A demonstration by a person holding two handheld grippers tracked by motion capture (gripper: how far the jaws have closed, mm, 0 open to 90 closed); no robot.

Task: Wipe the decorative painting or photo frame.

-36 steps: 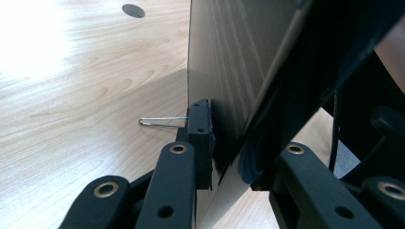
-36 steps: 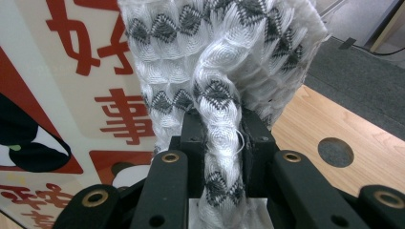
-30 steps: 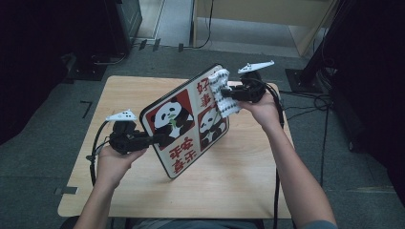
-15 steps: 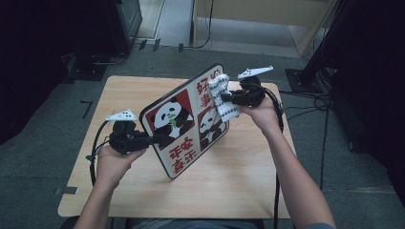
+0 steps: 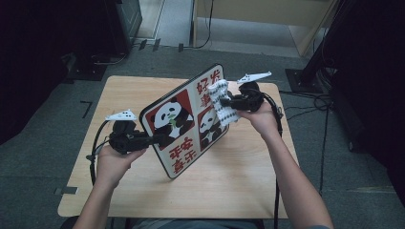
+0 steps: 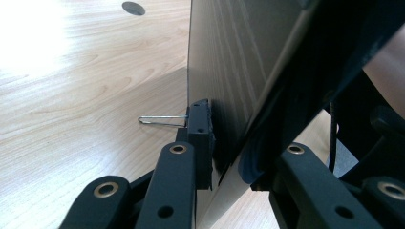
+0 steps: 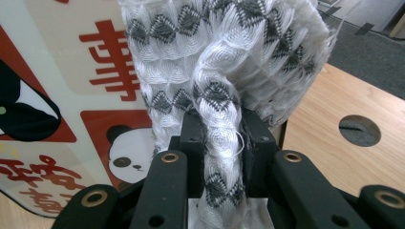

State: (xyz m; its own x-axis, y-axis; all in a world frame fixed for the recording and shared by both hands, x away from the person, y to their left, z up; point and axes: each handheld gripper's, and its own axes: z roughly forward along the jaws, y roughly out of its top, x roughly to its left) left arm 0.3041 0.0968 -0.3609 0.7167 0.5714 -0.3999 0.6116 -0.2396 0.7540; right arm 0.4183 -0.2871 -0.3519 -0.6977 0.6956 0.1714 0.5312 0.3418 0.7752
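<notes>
A rectangular board (image 5: 184, 124) printed with pandas and red characters stands tilted on its lower corner on the wooden table (image 5: 239, 176). My left gripper (image 5: 155, 139) is shut on its left edge. In the left gripper view the pads (image 6: 199, 138) clamp the board's plain dark back (image 6: 229, 62). My right gripper (image 5: 230, 101) is shut on a white cloth with grey diamonds (image 5: 220, 95), which rests against the board's upper right. In the right gripper view the cloth (image 7: 224, 57) bunches up between the jaws of that gripper (image 7: 220, 143), in front of the printed face (image 7: 71, 71).
A thin metal wire (image 6: 160, 120) sticks out from the board's back near the left pad. The table has round holes (image 7: 359, 130). Beyond the table lie dark floor, cables (image 5: 305, 102) and black furniture (image 5: 119, 19).
The right gripper has slid the cloth a little way down the board's face towards the person. The left hand and the board have kept still.
</notes>
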